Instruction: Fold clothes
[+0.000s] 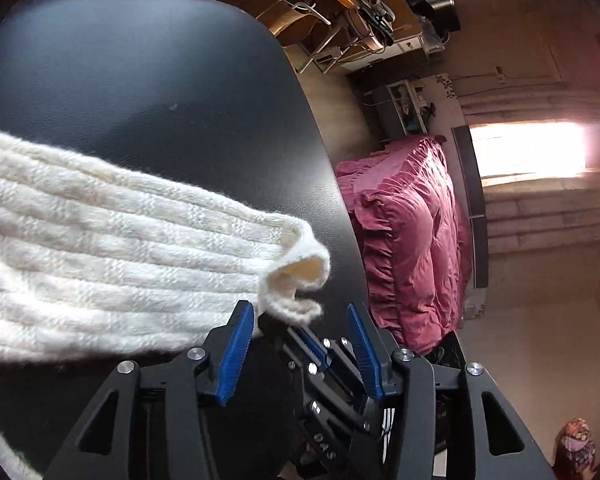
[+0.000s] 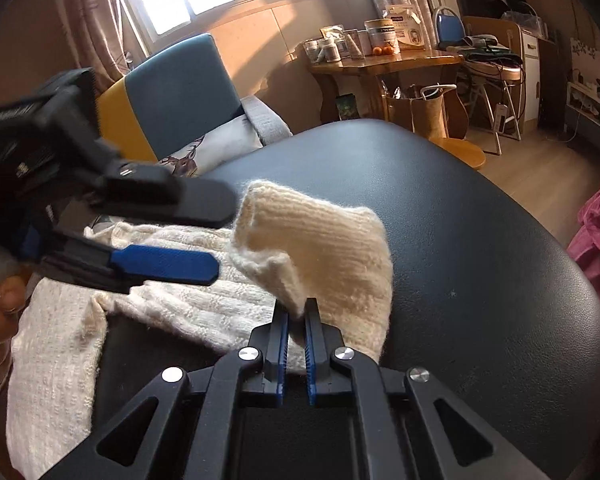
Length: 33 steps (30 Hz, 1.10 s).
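Cream knit, ribbed and fuzzy — the sweater (image 2: 172, 304) lies spread over the black padded table (image 2: 480, 240), bulk toward the near left side, one sleeve (image 2: 324, 236) lifted and doubled back across the middle of the surface. In the right wrist view the right gripper (image 2: 296, 316) has its blue pads pinched tight on the sleeve's folded edge, cloth bunched up between the two fingers, so that end is up off the table while the cuff part drapes down to the leather on the right.

Over on the left, the left gripper (image 2: 216, 236) hovers just above the sweater body, fingers spread wide apart, nothing between them — one black finger on top, the blue pad below. A hand (image 2: 0, 320) shows at the left edge behind it, gripping the handle.

From the left wrist view, the same sleeve (image 1: 120, 256) runs in from the left edge with its open cuff (image 1: 296, 276) curling right in front of the left gripper (image 1: 300, 316); the left blue pad sits just beside the knit, whether it touches is hard to say, and the jaws stand open.

Beyond the table's far edge: a blue and yellow armchair (image 2: 172, 92), a wooden side table (image 2: 380, 64) with jars, a pink bedspread (image 1: 404, 236)
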Motion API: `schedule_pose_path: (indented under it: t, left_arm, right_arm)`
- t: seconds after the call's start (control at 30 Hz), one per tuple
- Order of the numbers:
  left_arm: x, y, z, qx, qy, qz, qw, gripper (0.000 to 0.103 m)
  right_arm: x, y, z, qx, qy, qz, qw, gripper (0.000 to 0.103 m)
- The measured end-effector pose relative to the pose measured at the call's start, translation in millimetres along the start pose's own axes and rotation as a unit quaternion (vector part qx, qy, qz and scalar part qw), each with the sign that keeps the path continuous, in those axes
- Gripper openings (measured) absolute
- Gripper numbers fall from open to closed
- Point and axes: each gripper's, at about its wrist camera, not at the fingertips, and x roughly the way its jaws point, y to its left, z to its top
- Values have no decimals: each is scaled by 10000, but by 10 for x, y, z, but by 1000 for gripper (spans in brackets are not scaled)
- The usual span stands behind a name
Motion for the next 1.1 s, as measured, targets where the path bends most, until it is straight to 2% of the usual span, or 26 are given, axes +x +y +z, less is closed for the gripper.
schedule_pose_path:
  t: [0.07,0.13,0.17,0.2,0.23,0.3,0.37,0.43,0.47,0.5,0.57,0.6,0.67,0.73,0.8,0.9,1.03,1.1]
  left_arm:
    - [116,-81,55,182,29,265,9995,50]
    - [222,-148,87,428,131,462,9979,42]
    - [271,-179,87,594,140,673,9959,19]
    - [294,-199,80,719,124,898,9933,8]
    - [316,-219,73,841,107,1122,9901,7]
    - [269,-264,48,1016,-43,1282,9865,6]
    - [64,-288,68,998,-327,1226,9869,6]
    - [-210,-311,108,958,-633,1090,9874,6]
    - [-383,-323,138,929,-797,982,9876,6]
    - [-574,-351,179,908,-960,894,9872,6]
    - [-957,-424,256,935,-1278,788,9842,6]
    - [-1166,-441,279,945,-1446,762,9820,6]
    - [-1605,-450,314,962,-1715,689,9781,6]
    - [-1960,-448,313,988,-1967,705,9729,6]
    - [-2285,-389,281,995,-2194,787,9674,6]
    - [-2696,-246,175,898,-2440,723,9629,6]
    - [-3088,-84,-70,836,-2740,620,9561,6]
    - [-3255,5,-188,796,-2868,571,9530,6]
  right_arm:
    - [-26,46,-18,-134,-16,11,9999,6]
    - [-52,72,-32,-211,-34,8,9998,6]
    - [-65,74,-38,-210,-53,15,9998,6]
    - [-74,73,-43,-205,-63,11,9998,6]
    - [-78,66,-45,-179,-72,-7,9998,6]
    - [-96,28,-44,-21,-114,13,9999,11]
    - [-162,-50,-39,384,-244,221,9987,27]
    - [-267,-168,-50,1019,-468,596,9919,28]
    - [-295,-259,-70,1459,-532,908,9837,31]
    - [-302,-354,-108,1960,-559,1239,9711,35]
    - [-236,-439,-243,2789,-551,1833,9411,51]
    - [-196,-465,-315,3156,-545,2110,9235,55]
    - [-116,-519,-459,3867,-528,2649,8818,76]
    - [-17,-453,-566,4358,-550,3201,8394,88]
    - [76,-320,-618,4669,-612,3640,8036,90]
    - [282,-61,-626,5070,-611,4167,7521,98]
    - [654,340,-622,5595,-520,4649,6842,99]
    - [850,538,-635,5837,-443,4746,6573,99]
